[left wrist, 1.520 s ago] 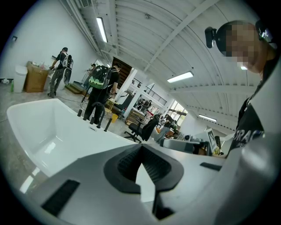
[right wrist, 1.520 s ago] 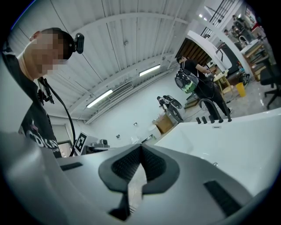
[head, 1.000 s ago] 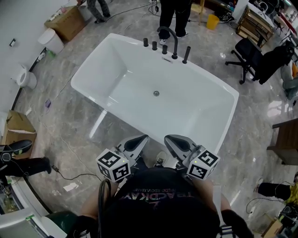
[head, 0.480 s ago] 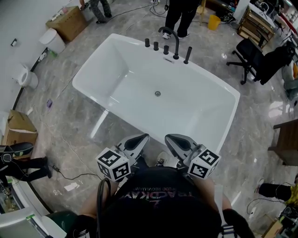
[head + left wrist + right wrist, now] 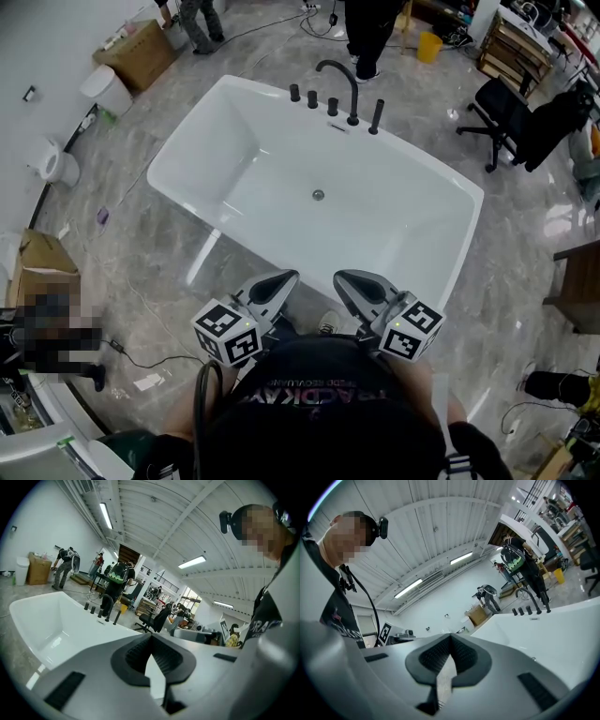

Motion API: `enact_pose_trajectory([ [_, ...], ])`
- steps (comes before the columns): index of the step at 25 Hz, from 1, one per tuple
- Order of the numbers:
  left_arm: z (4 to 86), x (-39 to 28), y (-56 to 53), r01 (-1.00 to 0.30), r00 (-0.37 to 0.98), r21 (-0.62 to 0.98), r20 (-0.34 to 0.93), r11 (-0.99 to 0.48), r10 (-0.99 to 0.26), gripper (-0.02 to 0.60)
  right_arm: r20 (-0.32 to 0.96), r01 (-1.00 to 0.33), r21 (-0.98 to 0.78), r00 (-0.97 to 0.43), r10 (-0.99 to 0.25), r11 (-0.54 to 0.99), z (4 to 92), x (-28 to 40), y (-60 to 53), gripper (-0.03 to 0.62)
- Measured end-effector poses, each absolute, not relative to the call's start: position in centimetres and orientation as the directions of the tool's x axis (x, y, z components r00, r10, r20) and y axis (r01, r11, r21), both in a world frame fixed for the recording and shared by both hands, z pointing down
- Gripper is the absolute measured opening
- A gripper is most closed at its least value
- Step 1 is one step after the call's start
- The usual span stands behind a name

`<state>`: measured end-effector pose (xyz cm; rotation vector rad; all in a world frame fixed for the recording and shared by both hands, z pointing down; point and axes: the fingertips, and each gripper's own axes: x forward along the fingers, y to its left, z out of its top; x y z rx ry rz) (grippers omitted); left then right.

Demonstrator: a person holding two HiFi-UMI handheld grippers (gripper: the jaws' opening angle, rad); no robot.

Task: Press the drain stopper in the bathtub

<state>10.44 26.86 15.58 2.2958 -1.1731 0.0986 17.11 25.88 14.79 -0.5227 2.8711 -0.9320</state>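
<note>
Left hand-held gripper (image 5: pixel 273 285) and right hand-held gripper (image 5: pixel 360 284): both pressed together at the tips, empty, held just outside the bathtub's (image 5: pixel 225 131) near long edge. Drain stopper (image 5: pixel 318 195): centre of tub floor, well apart from both. It is round, faces straight up and has no long axis.

Risk: the long reach over the edge may give an off-centre press, so the tip skids on the glossy floor and the stopper fails to seat.

— What colour is the bathtub (image 5: pixel 272 159)?
— Glossy white. Its faucet (image 5: pixel 339 82) is black and the drain stopper (image 5: pixel 318 195) metal-grey.
— The floor (image 5: pixel 159 272)?
— Grey, marble-veined.
— The tools?
— The left gripper (image 5: pixel 284 279) and right gripper (image 5: pixel 348 279) are grey with black ribbed pads (image 5: pixel 138 653). Their cubes (image 5: pixel 228 334) have black-and-white squares.
</note>
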Motion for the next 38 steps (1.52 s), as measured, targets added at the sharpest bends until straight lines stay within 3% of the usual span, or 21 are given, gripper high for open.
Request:
enact_pose_trajectory([
  [20,17.2,7.8,22.9,-0.733,0.668,0.461,0.35,-0.5,-0.657,0.006,0.041,-0.399,-0.622,-0.876,-0.481,0.674,16.7,16.4,21.8,0.011],
  [30,17.3,-1.0,16.3,-0.626,0.779,0.479,0.345,-0.616,-0.524,0.006,0.109,-0.571,-0.626,-0.739,-0.665,0.532,17.3,9.5,16.5,0.011],
  [38,17.0,-8.1,11.9,-0.559,0.829,0.495,0.317,-0.665,-0.461,0.006,0.158,-0.655,-0.6,-0.66,-0.734,0.459,16.1,3.1,13.6,0.011],
])
